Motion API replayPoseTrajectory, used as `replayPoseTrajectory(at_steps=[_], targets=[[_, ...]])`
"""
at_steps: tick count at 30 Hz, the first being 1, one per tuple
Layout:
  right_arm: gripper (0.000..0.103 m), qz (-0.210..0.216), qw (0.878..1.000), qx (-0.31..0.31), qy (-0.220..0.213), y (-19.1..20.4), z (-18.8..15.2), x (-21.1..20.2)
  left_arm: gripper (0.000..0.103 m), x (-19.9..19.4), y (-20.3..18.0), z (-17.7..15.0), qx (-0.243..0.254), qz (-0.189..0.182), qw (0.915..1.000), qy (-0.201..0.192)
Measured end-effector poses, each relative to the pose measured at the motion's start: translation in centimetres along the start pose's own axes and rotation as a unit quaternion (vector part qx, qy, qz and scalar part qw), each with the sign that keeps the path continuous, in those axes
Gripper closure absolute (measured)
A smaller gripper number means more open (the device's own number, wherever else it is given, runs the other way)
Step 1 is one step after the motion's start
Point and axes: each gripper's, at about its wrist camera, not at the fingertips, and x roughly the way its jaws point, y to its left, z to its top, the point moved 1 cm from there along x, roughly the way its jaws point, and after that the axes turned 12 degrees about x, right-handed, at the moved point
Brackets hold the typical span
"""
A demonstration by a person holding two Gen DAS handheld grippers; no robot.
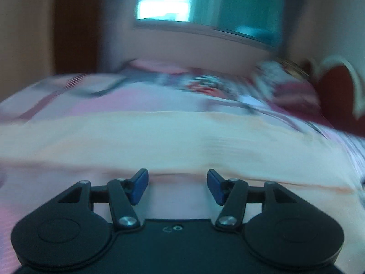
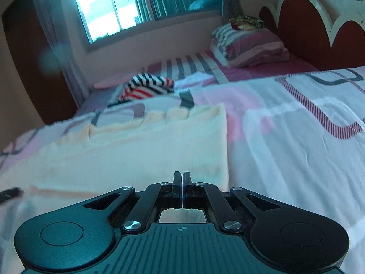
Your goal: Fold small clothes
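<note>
Left gripper [image 1: 177, 187] first: its blue-padded fingers [image 1: 139, 186] stand apart, a clear gap between them and nothing in it, hanging just above the cream garment [image 1: 159, 137]. No pad touches cloth. That whole left wrist view smears sideways, so the garment's weave and its far hem [image 1: 182, 113] read only as a soft pale band across the bed.

Over to the right gripper [image 2: 182, 183]: fingers pressed flat together, black tips meeting in one thin seam. Whether any cloth is pinched between them, I cannot tell; the tips sit over the near part of the cream garment [image 2: 127, 150].

The garment lies spread on the patterned bedspread [image 2: 285, 141], its right edge [image 2: 225, 141] running straight away from the gripper, its far edge scalloped into small folds. Right of that edge the bedspread is open and flat, plenty of room. Left of it, a dark sliver [image 2: 10, 193] pokes in at the frame border, too blurred to name.

Farther back, a striped garment [image 2: 148, 86] in red, white and navy sits bunched near the bed's far side, well apart from the cream one. A striped pillow [image 2: 248, 45] rests against the dark red headboard [image 2: 308, 27], with something small and colourful on top that is hard to make out. The window [image 2: 114, 6] glares behind.
</note>
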Motion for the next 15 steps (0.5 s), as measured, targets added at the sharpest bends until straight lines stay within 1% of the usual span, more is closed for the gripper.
replayPoseTrajectory(at_steps=[2, 3, 4, 6, 9, 10, 11, 12, 13, 14, 15], targets=[[0.103, 0.001, 1.000, 0.009, 0.005, 0.5, -0.9, -0.2, 0.050, -0.8, 5.2, -1.0, -0.062, 0.035, 0.9974, 0.006], [0.103, -0.002, 1.000, 0.013, 0.009, 0.9, -1.2, -0.1, 0.051, -1.0, 7.4, -1.4, -0.089, 0.046, 0.9949, 0.012], [0.103, -0.002, 1.000, 0.019, 0.012, 1.4, -1.5, 0.1, 0.051, -1.2, 9.9, -1.8, -0.125, 0.054, 0.9906, 0.015], [0.103, 0.008, 0.999, 0.029, 0.014, 2.6, -1.9, 0.4, 0.052, -1.4, 14.1, -2.5, -0.185, 0.056, 0.9810, 0.008], [0.103, 0.015, 0.999, 0.031, 0.015, 4.9, -2.7, 0.7, 0.052, -1.5, 18.6, -3.0, -0.256, 0.050, 0.9654, -0.013], [0.102, 0.015, 0.999, 0.028, 0.015, 5.7, -2.9, 0.8, 0.057, -1.3, 20.0, -3.1, -0.276, 0.045, 0.9597, -0.020], [0.096, 0.014, 0.999, 0.025, 0.016, 6.4, -3.0, 0.9, 0.060, -1.0, 21.1, -3.1, -0.296, 0.040, 0.9539, -0.025], [0.079, 0.014, 0.999, 0.025, 0.018, 6.9, -3.1, 1.0, 0.065, -0.6, 22.3, -3.3, -0.319, 0.033, 0.9467, -0.029], [0.069, 0.014, 0.999, 0.023, 0.017, 7.3, -3.1, 1.1, 0.068, -0.4, 23.2, -3.5, -0.336, 0.031, 0.9407, -0.034], [0.059, 0.013, 1.000, 0.018, 0.012, 7.8, -3.1, 0.9, 0.070, -0.2, 24.0, -3.7, -0.357, 0.028, 0.9328, -0.037], [0.059, 0.012, 1.000, 0.009, 0.006, 8.3, -3.2, 0.7, 0.070, -0.2, 24.8, -4.1, -0.375, 0.020, 0.9258, -0.041]])
